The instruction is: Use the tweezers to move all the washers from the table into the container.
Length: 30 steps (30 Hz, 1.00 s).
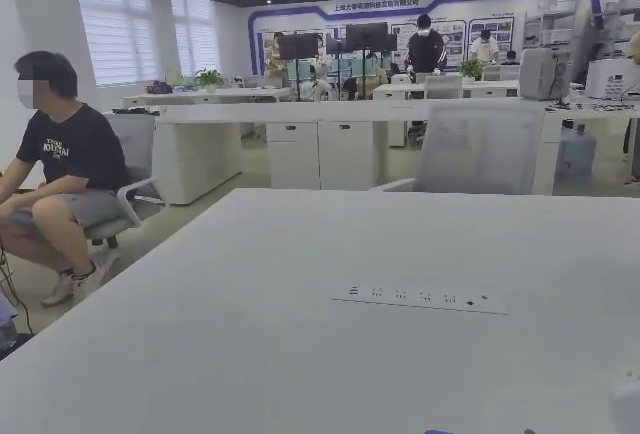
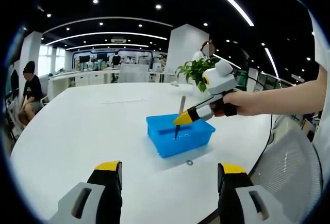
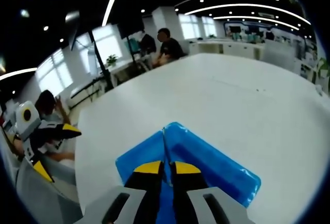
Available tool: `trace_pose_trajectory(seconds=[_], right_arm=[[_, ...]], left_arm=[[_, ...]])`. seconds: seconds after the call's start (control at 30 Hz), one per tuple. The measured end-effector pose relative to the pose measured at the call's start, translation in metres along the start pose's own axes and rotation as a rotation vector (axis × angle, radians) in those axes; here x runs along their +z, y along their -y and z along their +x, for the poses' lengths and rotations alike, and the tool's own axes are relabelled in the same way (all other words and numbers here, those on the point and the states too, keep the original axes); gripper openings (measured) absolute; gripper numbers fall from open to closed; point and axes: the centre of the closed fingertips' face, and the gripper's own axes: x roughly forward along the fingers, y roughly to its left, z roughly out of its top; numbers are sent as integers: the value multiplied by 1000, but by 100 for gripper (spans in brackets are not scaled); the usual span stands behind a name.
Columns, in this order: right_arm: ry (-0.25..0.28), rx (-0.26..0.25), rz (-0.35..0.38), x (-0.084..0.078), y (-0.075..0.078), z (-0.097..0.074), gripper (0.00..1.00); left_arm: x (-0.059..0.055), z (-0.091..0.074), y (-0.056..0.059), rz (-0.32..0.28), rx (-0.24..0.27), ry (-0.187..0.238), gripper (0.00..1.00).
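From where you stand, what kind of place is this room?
Probably an open-plan office or lab: rows of white desks, mesh office chairs, display boards on the far wall. The right gripper holds tweezers at a blue container.

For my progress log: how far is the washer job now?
Done: unclear, since what lies in the blue container is too small to read. In hand: the right gripper is shut on the tweezers, tips down in the container. Left: one washer lies on the table beside it; the left gripper is open.
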Motion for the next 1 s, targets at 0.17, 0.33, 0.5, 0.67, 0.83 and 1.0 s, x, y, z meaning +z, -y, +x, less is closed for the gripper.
trace_pose_trajectory(seconds=[0.17, 0.33, 0.5, 0.67, 0.83, 1.0], right_arm=[[39, -3, -15, 12, -6, -10, 4], [79, 6, -37, 26, -16, -23, 4], [109, 23, -61, 38, -29, -34, 4], [124, 49, -78, 41, -44, -42, 4], [109, 89, -66, 29, -60, -45, 4], [70, 110, -41, 6, -69, -40, 4]], left_arm=[[1, 0, 0, 0, 1, 1, 76], [1, 0, 0, 1, -1, 0, 76], [1, 0, 1, 2, -3, -2, 76], [1, 0, 1, 4, -3, -2, 76], [1, 0, 2, 4, -5, -4, 76], [0, 0, 4, 11, -13, -8, 76]])
